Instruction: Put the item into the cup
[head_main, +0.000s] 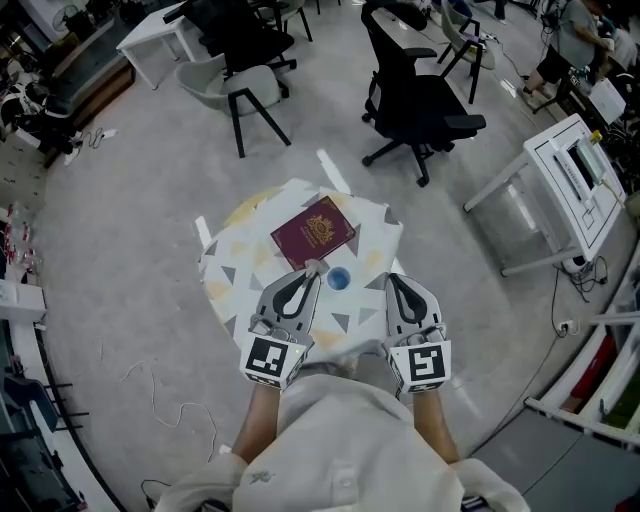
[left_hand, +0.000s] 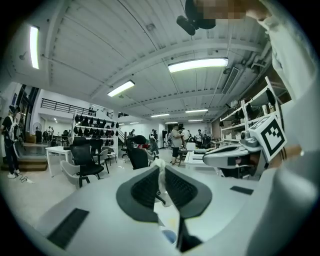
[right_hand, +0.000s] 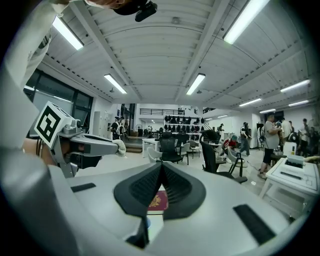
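My left gripper (head_main: 313, 268) is shut on a small whitish item (left_hand: 160, 172) that sticks up between the jaw tips. The item hangs just left of and slightly above a small blue cup (head_main: 338, 280), which stands on the patterned table (head_main: 240, 275). The cup's rim (left_hand: 169, 236) shows below the left jaws. My right gripper (head_main: 392, 281) is held to the right of the cup, jaws shut with nothing between them (right_hand: 162, 167). In the right gripper view the left gripper (right_hand: 95, 145) shows with the pale item (right_hand: 120, 146) at its tip.
A maroon passport booklet (head_main: 313, 232) lies on the table just beyond the cup, also seen under the right jaws as a booklet (right_hand: 159, 201). Office chairs (head_main: 420, 105) and a white desk (head_main: 570, 175) stand on the floor around the small table.
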